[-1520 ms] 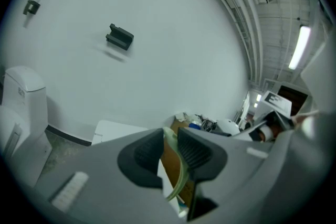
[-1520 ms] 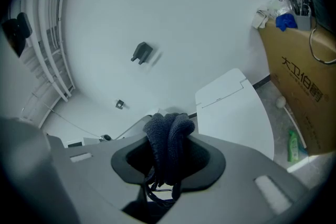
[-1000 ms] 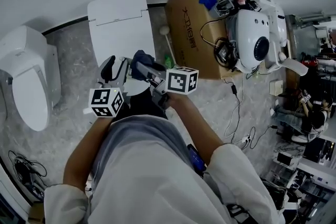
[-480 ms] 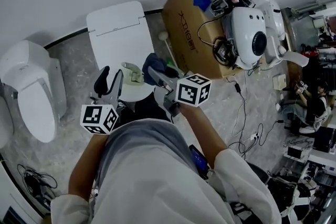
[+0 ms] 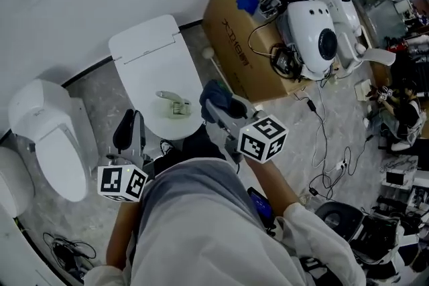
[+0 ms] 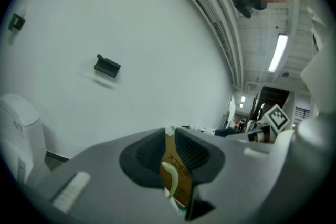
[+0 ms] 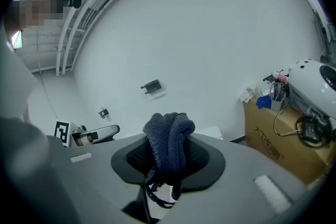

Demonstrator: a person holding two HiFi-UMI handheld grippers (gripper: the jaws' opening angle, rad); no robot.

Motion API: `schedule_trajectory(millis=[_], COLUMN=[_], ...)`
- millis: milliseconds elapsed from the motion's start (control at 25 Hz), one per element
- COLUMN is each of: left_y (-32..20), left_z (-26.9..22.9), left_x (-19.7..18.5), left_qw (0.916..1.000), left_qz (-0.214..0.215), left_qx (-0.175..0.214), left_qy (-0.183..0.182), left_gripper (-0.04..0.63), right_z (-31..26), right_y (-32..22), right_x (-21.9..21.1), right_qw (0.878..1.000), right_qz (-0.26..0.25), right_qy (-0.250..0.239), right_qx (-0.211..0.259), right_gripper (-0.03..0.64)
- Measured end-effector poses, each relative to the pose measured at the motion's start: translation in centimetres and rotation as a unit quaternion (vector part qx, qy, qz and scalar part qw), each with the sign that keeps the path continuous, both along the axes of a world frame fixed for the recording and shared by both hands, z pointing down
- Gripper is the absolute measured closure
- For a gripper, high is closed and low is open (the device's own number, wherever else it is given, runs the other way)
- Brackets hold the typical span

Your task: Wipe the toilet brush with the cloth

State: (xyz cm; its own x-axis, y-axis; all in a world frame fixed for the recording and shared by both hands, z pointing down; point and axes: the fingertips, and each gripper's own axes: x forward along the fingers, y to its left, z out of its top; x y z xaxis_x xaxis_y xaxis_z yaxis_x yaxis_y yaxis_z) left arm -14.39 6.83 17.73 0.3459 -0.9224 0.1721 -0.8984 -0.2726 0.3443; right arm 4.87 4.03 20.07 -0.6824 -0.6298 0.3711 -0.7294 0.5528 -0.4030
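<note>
Since a second ago our left gripper [image 5: 131,125] has drawn back from the toilet brush [image 5: 173,103], which now lies on the closed toilet lid [image 5: 144,53], ahead of the left fingers and clear of them. Those fingers stand a narrow slit apart with nothing clamped, and we see the brush through the slit. Just right of the brush, our right gripper [image 5: 218,107] has its fingers clamped on the dark blue cloth [image 5: 216,94], which bunches above their tips. Beyond them stands a cardboard box [image 5: 231,23].
</note>
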Motion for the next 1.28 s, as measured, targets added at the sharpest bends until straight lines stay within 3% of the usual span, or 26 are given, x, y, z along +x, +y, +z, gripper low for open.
schedule_trajectory(millis=[200,360,760,960,1280], left_y=[1.4,1.9,2.8,2.8,3.2], left_z=[-3.8,-5.5,-7.1,-6.7,-5.6], left_x=[-1.0,-0.8,1.3,1.2,1.6], left_qw=[0.9997,0.9987,0.9977,0.9966,0.9972], left_qz=[-0.015,-0.014,0.003,0.008,0.003], left_qx=[0.015,0.029,0.029,0.022,0.007], left_qy=[-0.008,-0.038,-0.061,-0.079,-0.074], left_gripper=[0.595,0.595,0.595,0.595,0.595], right_z=[-3.2,-5.6,-7.2,-6.9,-6.5], right_y=[1.5,2.4,3.7,4.5,5.4], right_x=[1.4,3.1,6.9,6.3,4.9], right_qw=[0.998,0.995,0.991,0.990,0.990], right_qz=[0.018,0.022,0.043,0.040,0.028], right_qy=[0.029,0.043,0.075,0.086,0.093], right_qx=[0.053,0.084,0.105,0.106,0.098], right_gripper=[0.512,0.512,0.511,0.511,0.512])
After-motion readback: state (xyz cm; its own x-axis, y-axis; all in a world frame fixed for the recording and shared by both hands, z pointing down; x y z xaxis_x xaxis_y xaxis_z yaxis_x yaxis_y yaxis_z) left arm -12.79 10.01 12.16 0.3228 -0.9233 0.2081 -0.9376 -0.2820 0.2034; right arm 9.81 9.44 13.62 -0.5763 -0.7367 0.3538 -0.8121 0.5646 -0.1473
